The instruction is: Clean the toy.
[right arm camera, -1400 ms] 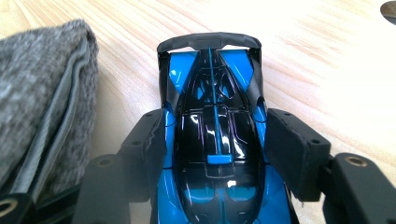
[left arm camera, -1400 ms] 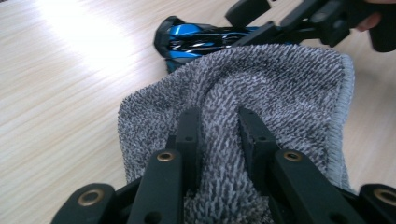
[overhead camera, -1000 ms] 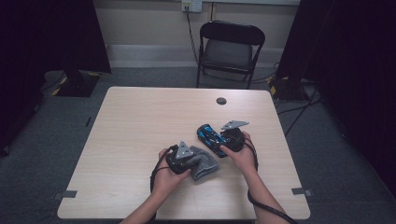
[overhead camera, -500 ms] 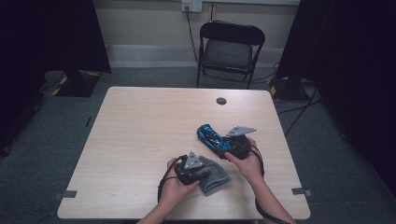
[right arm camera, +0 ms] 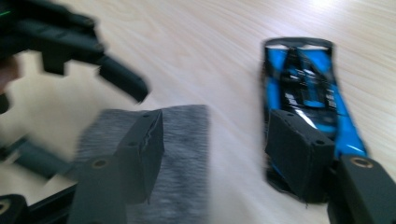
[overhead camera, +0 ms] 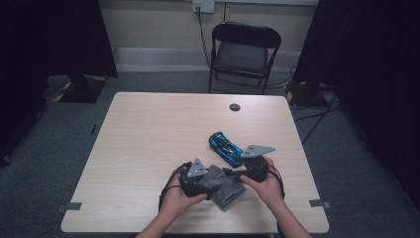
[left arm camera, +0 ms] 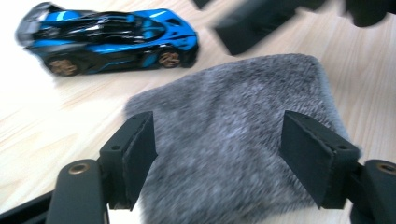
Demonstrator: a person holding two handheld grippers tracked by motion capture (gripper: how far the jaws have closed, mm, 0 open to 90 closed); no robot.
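Observation:
A grey furry cloth lies on the table near the front edge. My left gripper hovers over it; its jaws have just been opening. In the left gripper view the left gripper stands open with the cloth lying loose between the pads. A blue and black toy car rests just beyond the cloth. My right gripper is open and has just been closing a little, one jaw above the cloth edge, the other above the car end, gripping nothing.
The wooden table has bare room at left and back. A small black round disc sits near its far edge. A black folding chair stands behind the table. Both hands are close together.
The right hand has drawn back from the car toward the front edge. The cloth now lies flatter and nearer the front, with the left hand moved little.

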